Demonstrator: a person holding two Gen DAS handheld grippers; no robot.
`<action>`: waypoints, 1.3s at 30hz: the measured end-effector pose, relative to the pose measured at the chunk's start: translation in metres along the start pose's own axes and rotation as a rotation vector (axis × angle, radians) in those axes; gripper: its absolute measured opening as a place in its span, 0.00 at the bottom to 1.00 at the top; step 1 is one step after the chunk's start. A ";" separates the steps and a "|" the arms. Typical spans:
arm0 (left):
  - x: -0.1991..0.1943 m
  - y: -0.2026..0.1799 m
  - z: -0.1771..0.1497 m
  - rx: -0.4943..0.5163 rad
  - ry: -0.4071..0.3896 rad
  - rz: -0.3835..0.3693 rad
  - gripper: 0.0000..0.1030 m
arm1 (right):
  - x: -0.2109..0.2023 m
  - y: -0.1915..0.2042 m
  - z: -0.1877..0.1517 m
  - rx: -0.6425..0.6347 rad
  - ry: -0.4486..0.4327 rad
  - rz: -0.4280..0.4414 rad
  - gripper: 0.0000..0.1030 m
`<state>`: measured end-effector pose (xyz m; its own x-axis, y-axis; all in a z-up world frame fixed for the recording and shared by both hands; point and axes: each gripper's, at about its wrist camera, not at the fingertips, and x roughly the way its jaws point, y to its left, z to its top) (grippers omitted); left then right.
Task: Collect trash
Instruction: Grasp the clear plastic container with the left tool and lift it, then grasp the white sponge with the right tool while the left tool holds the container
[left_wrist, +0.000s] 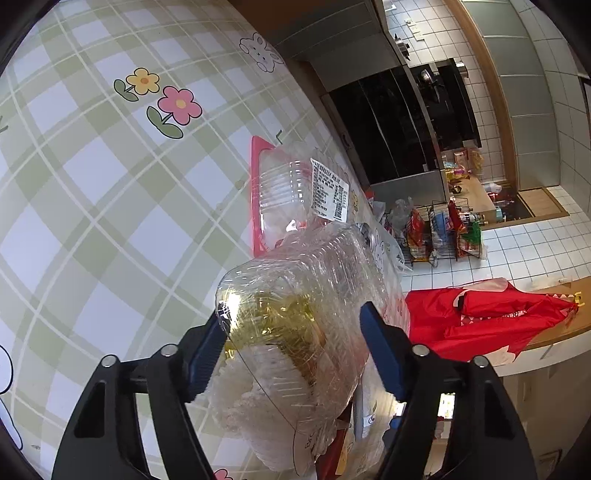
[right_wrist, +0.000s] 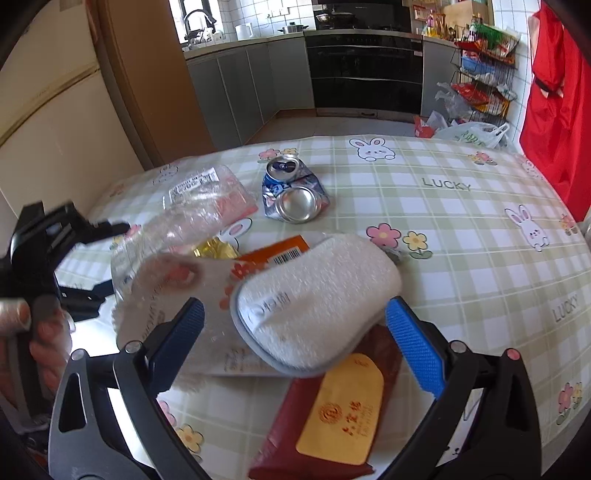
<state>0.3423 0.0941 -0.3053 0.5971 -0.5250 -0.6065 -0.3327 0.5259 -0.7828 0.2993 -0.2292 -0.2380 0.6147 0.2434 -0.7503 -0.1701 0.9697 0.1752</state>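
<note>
My left gripper (left_wrist: 291, 332) is shut on a clear plastic clamshell box (left_wrist: 295, 302) with gold foil inside, held tilted above the checked tablecloth (left_wrist: 110, 221). A second clear box with a pink tray and a label (left_wrist: 291, 188) lies just beyond it. In the right wrist view my right gripper (right_wrist: 295, 339) is open over a white cloth pad (right_wrist: 317, 295), which lies on a white wrapper (right_wrist: 207, 317) and a dark red packet with a gold label (right_wrist: 332, 417). The clamshell (right_wrist: 166, 236) and left gripper (right_wrist: 48, 240) show at left. A crushed blue can (right_wrist: 291, 192) lies farther back.
An orange packet with a barcode (right_wrist: 280, 251) lies under the pad. Kitchen cabinets and a black oven (right_wrist: 365, 74) stand beyond the table. A wire rack of goods (right_wrist: 484, 74), plastic bags (right_wrist: 472, 133) and a red cloth (right_wrist: 554, 110) are at right.
</note>
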 end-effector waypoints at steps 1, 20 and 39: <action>0.000 -0.001 -0.001 0.009 0.005 0.001 0.55 | 0.001 -0.001 0.003 0.011 -0.002 0.002 0.94; -0.059 -0.112 -0.024 0.402 -0.066 -0.287 0.10 | 0.056 -0.057 0.049 0.321 0.276 0.001 0.94; -0.119 -0.126 -0.052 0.655 -0.206 -0.253 0.10 | 0.102 -0.050 0.048 0.333 0.414 -0.121 0.80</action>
<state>0.2749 0.0557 -0.1414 0.7443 -0.5812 -0.3290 0.3002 0.7312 -0.6126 0.4074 -0.2518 -0.2921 0.2484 0.1663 -0.9543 0.1779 0.9606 0.2137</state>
